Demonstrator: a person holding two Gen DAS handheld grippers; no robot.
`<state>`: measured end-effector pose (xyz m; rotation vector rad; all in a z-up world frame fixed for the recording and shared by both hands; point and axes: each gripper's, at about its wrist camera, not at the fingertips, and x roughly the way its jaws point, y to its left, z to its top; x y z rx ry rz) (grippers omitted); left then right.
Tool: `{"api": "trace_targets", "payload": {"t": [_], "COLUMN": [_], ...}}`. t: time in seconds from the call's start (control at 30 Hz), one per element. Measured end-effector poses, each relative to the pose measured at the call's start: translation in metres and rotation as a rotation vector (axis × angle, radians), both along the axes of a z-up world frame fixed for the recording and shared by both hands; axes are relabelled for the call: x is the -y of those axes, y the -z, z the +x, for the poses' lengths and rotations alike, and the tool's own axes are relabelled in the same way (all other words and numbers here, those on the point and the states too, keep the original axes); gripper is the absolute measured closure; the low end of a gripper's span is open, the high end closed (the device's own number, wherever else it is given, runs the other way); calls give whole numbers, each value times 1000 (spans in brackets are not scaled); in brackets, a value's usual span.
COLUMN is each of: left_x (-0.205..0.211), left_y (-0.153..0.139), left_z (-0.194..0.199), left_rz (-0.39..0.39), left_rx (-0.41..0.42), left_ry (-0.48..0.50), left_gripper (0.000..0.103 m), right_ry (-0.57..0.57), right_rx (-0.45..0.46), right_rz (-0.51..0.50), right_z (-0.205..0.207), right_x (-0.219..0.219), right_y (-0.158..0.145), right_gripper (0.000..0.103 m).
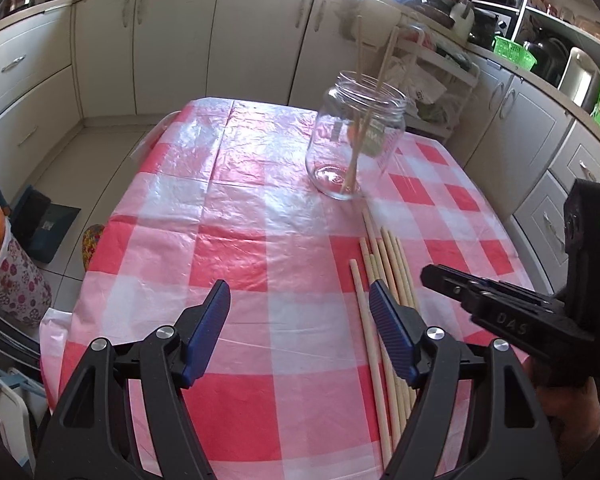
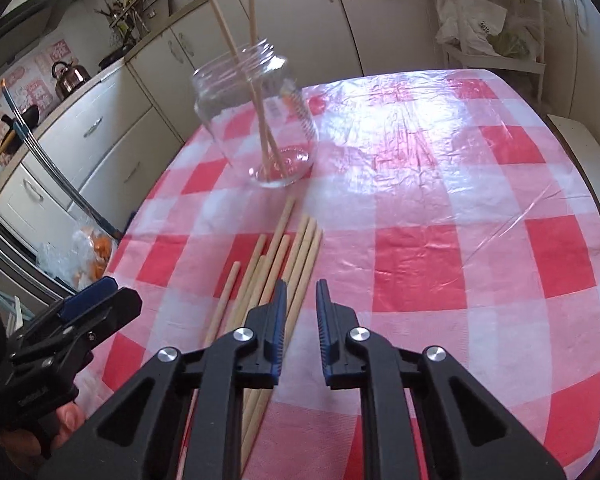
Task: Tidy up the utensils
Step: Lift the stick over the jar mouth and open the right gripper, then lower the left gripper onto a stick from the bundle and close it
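the right gripper [image 2: 301, 320] hangs low over the table [image 2: 480, 264], its jaws parted only a narrow way with nothing between them; the pads touch no stick. just under its left finger lies the loose row of wooden chopsticks [image 2: 284, 256], side by side and near parallel, their far tips pointing toward the far left corner of the table. the left gripper [image 1: 300, 328] hovers beside it with jaws standing wide and empty, its right finger above the same row of chopsticks [image 1: 384, 264].

beyond the far tips of the sticks, and apart from them, stands the glass jar [image 2: 256, 120], upright on the checked plastic cloth, toward the far left edge as the right wrist view shows it. two chopsticks in the jar [image 2: 236, 52] lean against its rim, crossing lower down.

the sticks look light, stiff and smooth, likely to roll on the slick cloth and to slip from a loose grip. since they lie touching, a pinch may well catch two at once; the outermost stick on the row's edge looks easiest to single out. taking it near the middle, or a little toward the near end, should keep it from tipping and leave a free end to drop into the mouth. the jar is hard and breakable, and probably light enough to slide or tip if a stick pushes on its rim.
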<state>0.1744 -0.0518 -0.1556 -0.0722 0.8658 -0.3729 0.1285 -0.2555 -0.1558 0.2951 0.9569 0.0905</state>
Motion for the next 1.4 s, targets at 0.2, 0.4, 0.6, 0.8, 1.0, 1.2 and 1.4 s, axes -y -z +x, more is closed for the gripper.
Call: {"api": "trace_targets", "payload": {"t": [0.2, 0.4, 0.6, 0.8, 1.0, 1.2, 1.4], "left_x": [8, 21, 35, 44, 53, 46, 49], "left_y": [1, 8, 17, 23, 30, 26, 24], "left_z": [-5, -2, 4, 10, 13, 21, 28], "left_rz": [28, 76, 138, 209, 283, 267, 198], "left_rx": [-5, -22, -38, -52, -39, -62, -110], "left_ry": [13, 28, 42, 59, 81, 114, 189], "left_gripper": [34, 34, 34, 34, 38, 64, 89], "right_ry": [-36, -82, -137, -171, -173, -175, -176], "right_rx": [-22, -39, -65, -89, -87, -119, -137], "right_rz": [-75, -134, -163, -162, -135, -95, -101], "right_z": [2, -3, -1, 0, 2, 4, 13], "right_x": [-14, -11, -6, 4, 5, 16, 9], "right_y": [7, 6, 4, 4, 5, 4, 4], "right_gripper": [87, 90, 90, 90, 90, 91, 91]}}
